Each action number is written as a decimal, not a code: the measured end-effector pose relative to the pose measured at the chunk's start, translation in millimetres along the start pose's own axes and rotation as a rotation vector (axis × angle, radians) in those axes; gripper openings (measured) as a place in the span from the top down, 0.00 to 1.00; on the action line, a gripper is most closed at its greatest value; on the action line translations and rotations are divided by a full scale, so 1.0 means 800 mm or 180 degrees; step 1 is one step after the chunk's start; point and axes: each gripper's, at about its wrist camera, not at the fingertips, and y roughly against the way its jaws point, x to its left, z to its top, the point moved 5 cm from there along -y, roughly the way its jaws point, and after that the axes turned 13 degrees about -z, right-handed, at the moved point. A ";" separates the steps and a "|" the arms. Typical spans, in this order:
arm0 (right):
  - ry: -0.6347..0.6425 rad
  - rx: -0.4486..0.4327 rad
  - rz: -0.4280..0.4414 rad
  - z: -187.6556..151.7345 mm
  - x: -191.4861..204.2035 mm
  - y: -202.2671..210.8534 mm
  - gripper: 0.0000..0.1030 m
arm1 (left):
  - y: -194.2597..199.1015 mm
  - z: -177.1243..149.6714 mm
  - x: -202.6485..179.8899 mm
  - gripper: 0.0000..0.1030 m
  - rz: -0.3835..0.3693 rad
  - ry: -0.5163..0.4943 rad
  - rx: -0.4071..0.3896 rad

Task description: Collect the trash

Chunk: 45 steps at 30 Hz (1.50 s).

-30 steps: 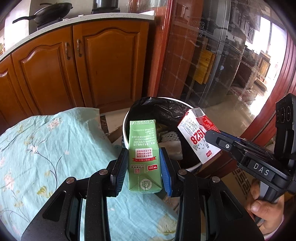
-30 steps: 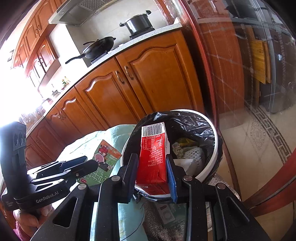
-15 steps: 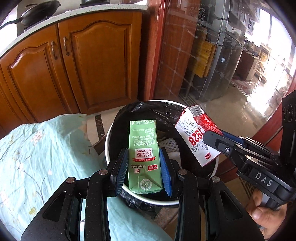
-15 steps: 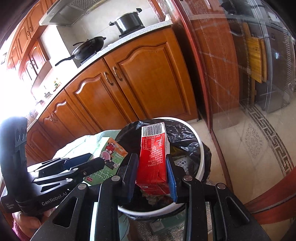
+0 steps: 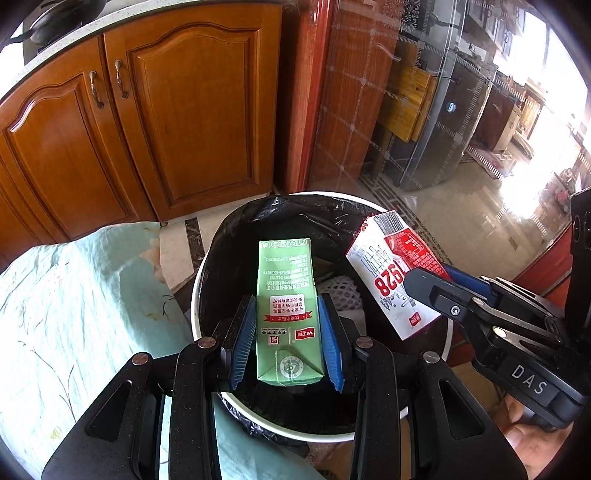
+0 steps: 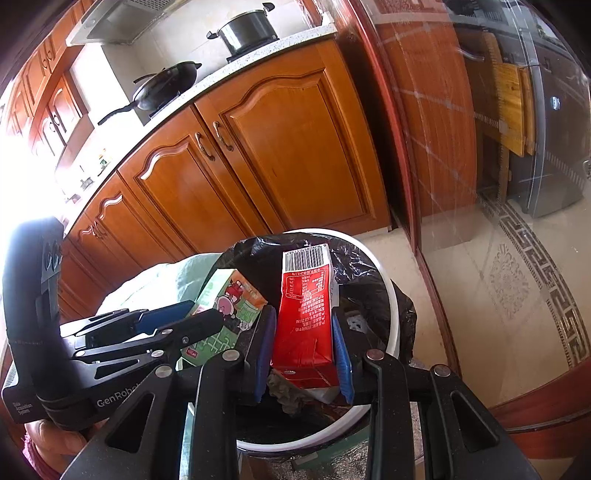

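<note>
My left gripper (image 5: 288, 345) is shut on a green milk carton (image 5: 288, 306) and holds it over the open mouth of a white trash bin (image 5: 207, 266) lined with a black bag. My right gripper (image 6: 304, 354) is shut on a red and white milk carton (image 6: 306, 314), also over the bin (image 6: 388, 280). In the left wrist view the red carton (image 5: 391, 269) hangs at the bin's right side in the right gripper (image 5: 436, 284). In the right wrist view the green carton (image 6: 225, 310) sits in the left gripper (image 6: 192, 317). White net foam (image 5: 340, 295) and other trash lie inside.
A table with a pale green flowered cloth (image 5: 74, 314) lies left of the bin. Wooden kitchen cabinets (image 5: 177, 110) stand behind it. A wok (image 6: 166, 88) and a pot (image 6: 247, 29) sit on the counter. A glass sliding door (image 6: 480, 147) and tiled floor (image 6: 498, 288) are at the right.
Both grippers have moved from the table edge to over the bin's mouth, each still holding its carton. The bin now sits lower and more centred in both views.
</note>
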 end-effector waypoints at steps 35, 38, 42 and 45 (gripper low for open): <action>-0.0120 -0.0047 0.0106 -0.006 0.005 0.022 0.67 | 0.045 -0.043 0.023 0.64 0.0041 0.0199 -0.0126; -0.0145 -0.0099 0.0148 -0.018 0.011 0.035 0.62 | 0.068 -0.059 0.030 0.58 0.0062 0.0294 -0.0272; -0.0159 -0.0150 0.0197 -0.038 0.023 0.051 0.54 | 0.098 -0.086 0.035 0.58 0.0060 0.0398 -0.0432; -0.0155 -0.0155 0.0218 -0.053 0.033 0.061 0.54 | 0.118 -0.106 0.036 0.58 0.0054 0.0470 -0.0542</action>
